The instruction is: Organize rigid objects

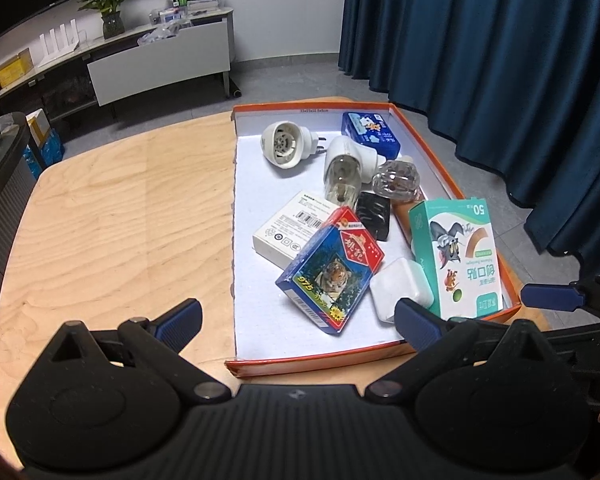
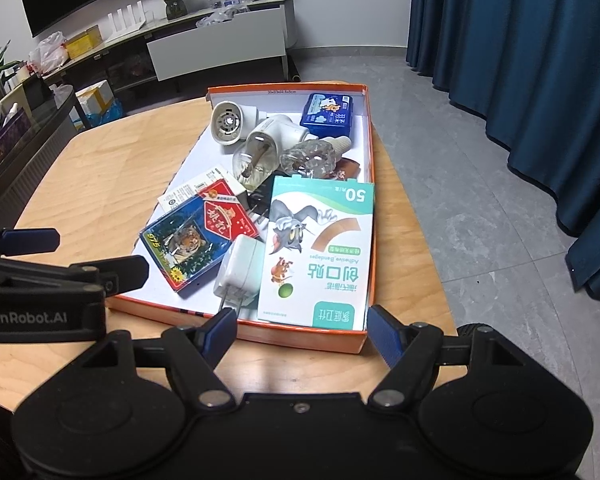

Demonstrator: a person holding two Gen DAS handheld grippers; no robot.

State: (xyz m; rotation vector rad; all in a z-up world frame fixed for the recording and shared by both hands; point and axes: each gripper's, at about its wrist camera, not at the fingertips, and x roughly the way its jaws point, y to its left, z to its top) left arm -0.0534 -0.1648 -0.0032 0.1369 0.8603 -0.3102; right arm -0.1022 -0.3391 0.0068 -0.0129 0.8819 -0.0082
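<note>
Broadly, the wooden worktop (image 1: 112, 216) fills my view, and on its right part sits a shallow orange tray (image 1: 440, 152) with a white floor, where all the things to sort are gathered.

Biggest among them is the bandage box (image 2: 320, 256), green and white with a cartoon cat and mouse, lying at the tray's near right corner. Beside it, to the left, the card pack (image 2: 196, 240) with a tiger picture lies tilted, one end propped on a flat white box (image 1: 288, 228). A white charger (image 2: 240, 268) rests between the card pack and the bandage box, prongs pointing toward me. Farther back lie two white plug-in vaporisers (image 1: 284, 144), one with a clear bottle, and a clear glass bottle (image 1: 396, 180) over a small black block (image 1: 374, 216). A blue packet (image 2: 328, 114) sits at the far right corner.

My left tongs (image 1: 296, 320) hang spread wide over the tray's near edge, nothing between the pads. My right tongs (image 2: 302, 328) also stand wide, empty, just short of the bandage box.
</note>
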